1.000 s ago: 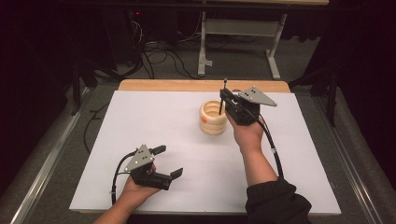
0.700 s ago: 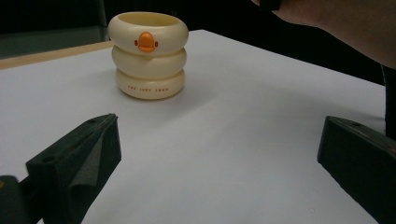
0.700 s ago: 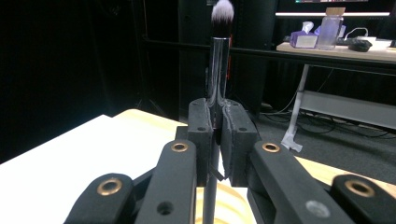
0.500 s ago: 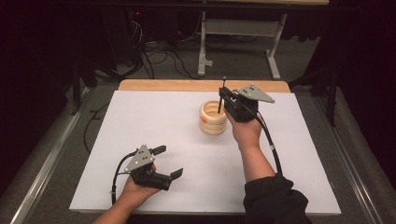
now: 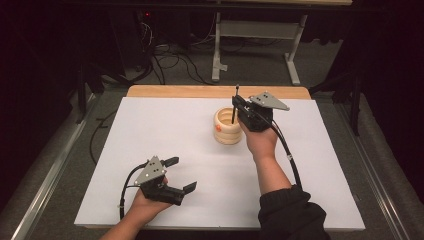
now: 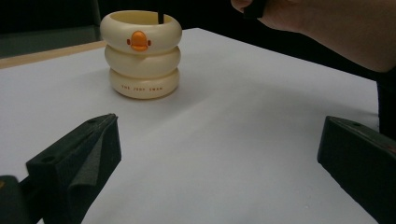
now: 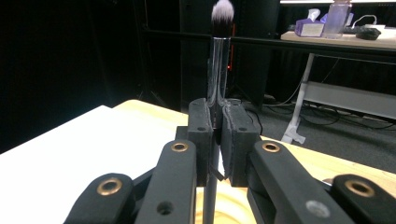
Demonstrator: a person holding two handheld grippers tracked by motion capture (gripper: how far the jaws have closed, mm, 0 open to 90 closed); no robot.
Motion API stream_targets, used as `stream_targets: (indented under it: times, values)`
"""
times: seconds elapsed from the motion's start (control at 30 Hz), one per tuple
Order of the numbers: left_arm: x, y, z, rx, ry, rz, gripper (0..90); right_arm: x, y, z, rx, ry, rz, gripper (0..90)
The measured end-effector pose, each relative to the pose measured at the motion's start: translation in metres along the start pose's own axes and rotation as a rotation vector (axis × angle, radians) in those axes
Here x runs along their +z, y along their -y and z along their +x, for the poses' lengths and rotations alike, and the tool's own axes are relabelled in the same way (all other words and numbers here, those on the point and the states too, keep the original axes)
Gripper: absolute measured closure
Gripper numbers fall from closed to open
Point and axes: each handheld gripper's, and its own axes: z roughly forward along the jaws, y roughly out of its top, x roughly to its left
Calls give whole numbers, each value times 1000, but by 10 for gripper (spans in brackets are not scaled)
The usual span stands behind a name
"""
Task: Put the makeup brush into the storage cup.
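White table cover [image 5: 150, 130] takes up most of the high view, wooden edge [image 5: 170, 91] along its far side, grey carpet floor [image 5: 65, 150] around it with cables [image 5: 175, 60] and a white table frame [image 5: 250, 35] at the back. Cream holder [image 5: 227, 127], three stacked rings with an orange duck bill on the top ring, stands upright on the cover, right of centre, toward the far edge. In the left gripper view the same holder [image 6: 141, 53] sits well ahead of the jaws. Right gripper [image 5: 239, 111] is just beside the holder's right side and above its rim, jaws clamped tight on a makeup brush [image 7: 219, 65]. Brush stands upright, bristles on top, dark handle going down into the holder's opening [image 5: 233, 112]; handle tip hidden inside. Left gripper [image 5: 179, 175] rests low near the front left of the cover, well apart from the holder, jaws spread wide, nothing between them.
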Motion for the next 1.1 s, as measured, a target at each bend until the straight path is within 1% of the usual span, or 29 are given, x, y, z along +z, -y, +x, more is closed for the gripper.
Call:
stream_targets:
  times: [0.2,0.3,0.43,0.47,0.6,0.67,0.8,0.83,0.87,1.1]
  values:
    - [-1,0,1,-2,0,0,4,5,5,1,-10,-5,14,857]
    - [-1,0,1,2,1,1,4,8,10,3,-6,-6,25,857]
    - [-1,0,1,3,1,6,4,10,16,3,-20,-3,46,857]
    - [-1,0,1,3,1,6,4,10,19,3,-9,-1,52,857]
    - [-1,0,1,3,2,10,4,11,25,0,5,2,67,857]
    - [-1,0,2,5,2,13,4,11,28,-1,2,-5,68,857]
    - [-1,0,1,3,3,10,4,12,32,-1,10,1,81,857]
    - [-1,0,1,3,3,9,4,12,33,-2,6,1,86,857]
    - [-1,0,0,1,4,8,4,13,34,-2,15,1,86,857]
    - [-1,0,1,0,4,7,4,15,39,-4,15,15,106,856]
